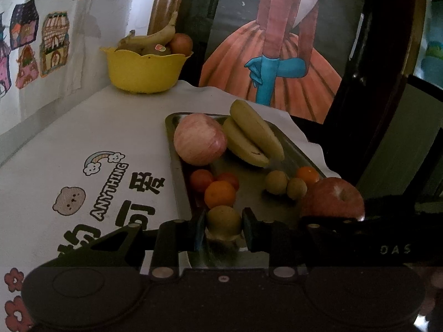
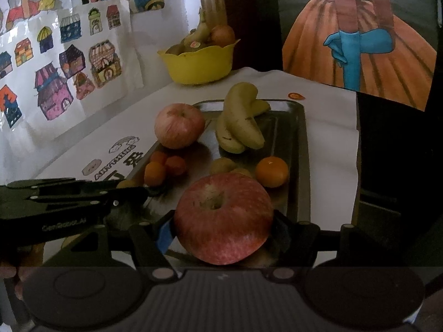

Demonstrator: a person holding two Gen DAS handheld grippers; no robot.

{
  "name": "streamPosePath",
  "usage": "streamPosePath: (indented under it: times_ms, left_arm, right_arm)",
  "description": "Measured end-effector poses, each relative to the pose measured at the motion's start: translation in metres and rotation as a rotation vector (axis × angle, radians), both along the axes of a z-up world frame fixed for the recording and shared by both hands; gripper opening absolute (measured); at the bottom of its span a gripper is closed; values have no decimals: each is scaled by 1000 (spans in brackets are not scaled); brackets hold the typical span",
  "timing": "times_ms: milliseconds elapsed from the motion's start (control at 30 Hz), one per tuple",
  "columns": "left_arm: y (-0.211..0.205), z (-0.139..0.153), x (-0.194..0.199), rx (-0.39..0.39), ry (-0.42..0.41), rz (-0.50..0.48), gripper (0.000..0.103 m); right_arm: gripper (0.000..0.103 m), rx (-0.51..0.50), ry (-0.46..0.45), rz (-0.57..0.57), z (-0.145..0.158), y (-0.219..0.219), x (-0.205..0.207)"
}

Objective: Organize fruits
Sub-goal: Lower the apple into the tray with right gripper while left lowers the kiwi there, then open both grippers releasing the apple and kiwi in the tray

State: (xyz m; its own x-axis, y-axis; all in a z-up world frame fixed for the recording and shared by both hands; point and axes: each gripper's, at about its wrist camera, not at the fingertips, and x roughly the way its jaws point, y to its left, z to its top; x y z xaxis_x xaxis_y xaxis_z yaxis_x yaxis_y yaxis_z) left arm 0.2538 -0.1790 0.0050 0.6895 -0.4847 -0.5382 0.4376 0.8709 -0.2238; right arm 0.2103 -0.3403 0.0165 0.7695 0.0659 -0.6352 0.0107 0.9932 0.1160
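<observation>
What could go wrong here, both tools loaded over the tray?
1. The left tool pinches a small round yellow-green fruit; it may squirt out.
2. The right tool holds the big red apple beside the left tool; they might collide.
3. A drop could scatter fruit across the metal tray.

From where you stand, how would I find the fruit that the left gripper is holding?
Start at the metal tray on the white cloth. At its near end, the left gripper pinches a small yellow-green fruit. It sits just below an orange, duller and greener than that neighbour.
</observation>
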Motion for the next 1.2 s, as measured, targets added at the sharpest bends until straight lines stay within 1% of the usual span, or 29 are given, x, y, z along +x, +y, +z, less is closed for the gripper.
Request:
streamPosePath:
  times_ms: [267, 500, 600, 700, 1000, 1200]
  left_arm:
    - [4, -2, 6, -39, 15, 5, 30]
    - [14, -9, 20, -140, 84, -2, 30]
    - [14, -11, 22, -151, 95, -7, 30]
    - [14, -12, 24, -160, 108, -14, 31]
    - [14, -13, 25, -169, 108, -20, 36]
    - [13, -12, 24, -174, 102, -28, 42]
  right_arm:
    - [75, 65, -94, -84, -11, -1, -8]
    - [75, 98, -135, -122, -16, -2, -13]
    - [76, 114, -133, -122, -19, -2, -12]
    - [76, 103, -141, -133, -19, 1, -13]
    - [78, 99, -163, -153, -18, 2, -17]
    - [86, 94, -173, -163, -17, 3, -18]
